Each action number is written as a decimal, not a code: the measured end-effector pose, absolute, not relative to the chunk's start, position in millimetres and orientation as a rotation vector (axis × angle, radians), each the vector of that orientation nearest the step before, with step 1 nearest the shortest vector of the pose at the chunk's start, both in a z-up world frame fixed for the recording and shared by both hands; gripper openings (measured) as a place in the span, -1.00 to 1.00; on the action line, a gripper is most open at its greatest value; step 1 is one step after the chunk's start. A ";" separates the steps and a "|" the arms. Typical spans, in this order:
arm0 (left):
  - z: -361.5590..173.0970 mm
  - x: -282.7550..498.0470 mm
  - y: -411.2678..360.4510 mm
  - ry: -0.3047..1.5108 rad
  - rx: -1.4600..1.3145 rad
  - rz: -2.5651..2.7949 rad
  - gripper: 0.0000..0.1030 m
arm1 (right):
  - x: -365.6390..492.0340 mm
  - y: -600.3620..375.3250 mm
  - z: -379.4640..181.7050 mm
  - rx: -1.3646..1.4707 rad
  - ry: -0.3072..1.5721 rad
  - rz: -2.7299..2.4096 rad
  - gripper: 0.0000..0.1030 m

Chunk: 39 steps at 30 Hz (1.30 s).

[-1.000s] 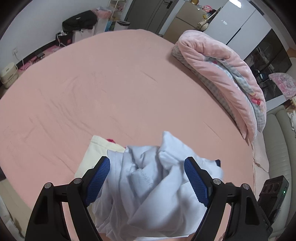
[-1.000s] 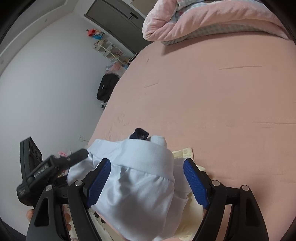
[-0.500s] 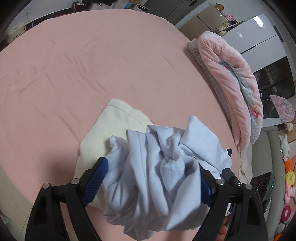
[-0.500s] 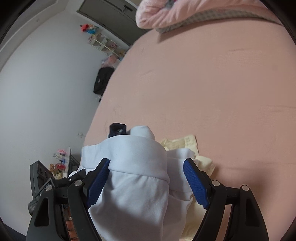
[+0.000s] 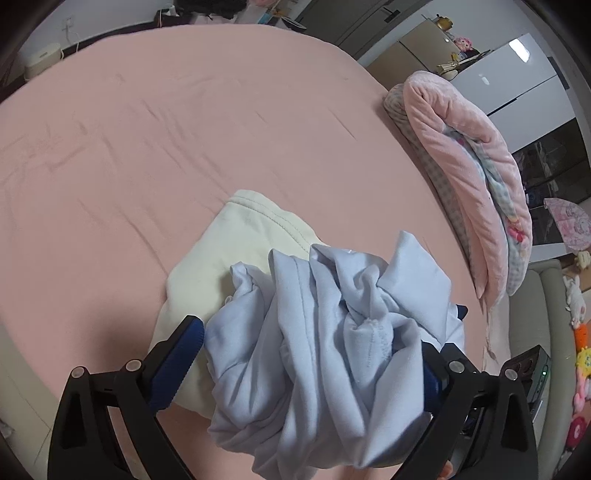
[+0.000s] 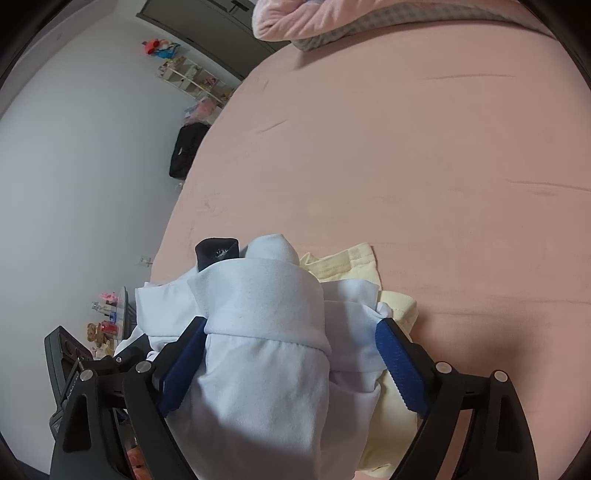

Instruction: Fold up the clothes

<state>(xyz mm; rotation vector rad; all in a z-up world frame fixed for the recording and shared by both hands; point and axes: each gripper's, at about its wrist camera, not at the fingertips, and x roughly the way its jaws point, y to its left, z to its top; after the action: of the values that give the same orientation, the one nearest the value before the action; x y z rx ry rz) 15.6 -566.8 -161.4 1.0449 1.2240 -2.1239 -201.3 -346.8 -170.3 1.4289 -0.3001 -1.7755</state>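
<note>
A crumpled light blue garment (image 5: 332, 332) is bunched between the wide-apart fingers of my left gripper (image 5: 310, 343), which is open. The same blue garment (image 6: 266, 314) fills the space between the fingers of my right gripper (image 6: 291, 325), also open. The bundle hangs over a folded cream garment (image 5: 236, 251) lying on the pink bed sheet (image 5: 184, 129). The cream garment (image 6: 347, 258) shows to the right of the bundle in the right wrist view. The tip of the other gripper pokes out behind the cloth in each view. The cloth hides my left gripper's right finger.
A rolled pink quilt (image 5: 461, 147) lies along the far right side of the bed, and the same quilt (image 6: 332, 22) is at the top of the right view. A grey sofa (image 5: 546, 314) stands beyond the bed edge. A black bag (image 6: 188, 147) sits by the wall.
Both grippers have moved forward with the blue bundle. It now hangs over the cream garment, more of which is in sight. The jaws have stayed wide apart.
</note>
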 end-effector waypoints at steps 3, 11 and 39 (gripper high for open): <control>-148.2 14.9 -559.0 1.123 1.038 -2.143 0.95 | -199.4 -343.8 -165.7 1.400 -0.310 -1.786 0.77; -110.5 19.1 -541.6 0.870 1.016 -2.197 0.95 | -194.0 -306.5 -140.1 1.342 -0.409 -1.844 0.77; -32.3 66.1 -455.2 0.690 0.791 -2.231 0.95 | -144.4 -254.6 -56.5 1.099 -0.224 -1.948 0.77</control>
<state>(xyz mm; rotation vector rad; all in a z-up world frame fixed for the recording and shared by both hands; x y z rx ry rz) 66.1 -455.2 -32.3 0.7906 0.6904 -2.2308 -144.4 -254.6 -56.5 1.0990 -0.2243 -1.9481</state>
